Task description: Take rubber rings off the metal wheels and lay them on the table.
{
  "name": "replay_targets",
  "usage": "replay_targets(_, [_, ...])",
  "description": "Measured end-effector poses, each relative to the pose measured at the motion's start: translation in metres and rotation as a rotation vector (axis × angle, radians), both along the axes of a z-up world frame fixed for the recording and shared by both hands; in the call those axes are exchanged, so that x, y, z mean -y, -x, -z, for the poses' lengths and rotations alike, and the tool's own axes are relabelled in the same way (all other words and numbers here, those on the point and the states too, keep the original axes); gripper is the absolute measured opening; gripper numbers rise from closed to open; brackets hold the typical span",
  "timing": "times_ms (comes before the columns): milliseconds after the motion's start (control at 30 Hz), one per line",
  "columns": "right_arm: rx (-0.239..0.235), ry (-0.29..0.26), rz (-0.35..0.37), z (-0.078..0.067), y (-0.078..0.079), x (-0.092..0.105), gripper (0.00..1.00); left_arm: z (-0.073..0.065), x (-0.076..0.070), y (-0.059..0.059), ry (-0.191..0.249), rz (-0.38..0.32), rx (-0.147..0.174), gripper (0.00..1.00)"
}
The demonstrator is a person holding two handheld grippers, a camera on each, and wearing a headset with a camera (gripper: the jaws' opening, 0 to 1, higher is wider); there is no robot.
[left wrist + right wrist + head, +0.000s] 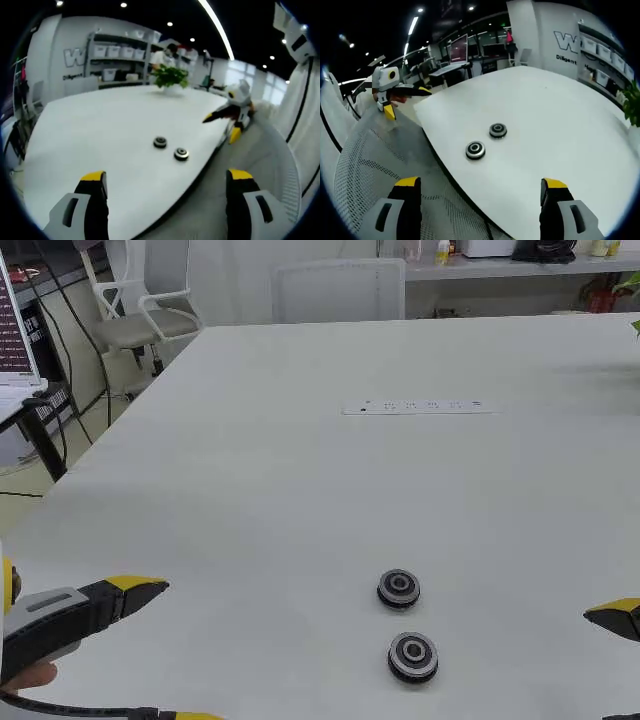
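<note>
Gaping left tongs (167,176), right tongs (480,182), seemingly aloft

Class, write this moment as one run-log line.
stage: before grasp | left tool: open, empty | right tool: open, empty | far wheel: on table, untouched | near wheel: on table, untouched

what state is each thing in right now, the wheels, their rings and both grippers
far wheel, lying flat on the table, untouched
near wheel, lying flat, apart from the far wheel, untouched
far ring, apparently still on its wheel
near ring, apparently still on its wheel
left gripper, open, empty, short of the wheels
right gripper, open, empty, short of the wheels
</note>
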State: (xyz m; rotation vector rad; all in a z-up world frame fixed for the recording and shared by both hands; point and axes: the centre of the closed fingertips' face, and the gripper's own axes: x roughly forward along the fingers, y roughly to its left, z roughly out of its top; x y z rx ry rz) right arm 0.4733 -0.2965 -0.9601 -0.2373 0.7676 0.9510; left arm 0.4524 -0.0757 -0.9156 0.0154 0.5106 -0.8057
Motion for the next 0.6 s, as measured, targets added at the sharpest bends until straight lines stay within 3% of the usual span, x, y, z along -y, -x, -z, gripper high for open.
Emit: replay_targets(600, [-0.024, 0.002, -0.016, 0.0021, 0.0040, -0.0027, 0.99, 0.0025, -0.0019, -0.0001, -0.012, -0.005, -0.011, 1.00])
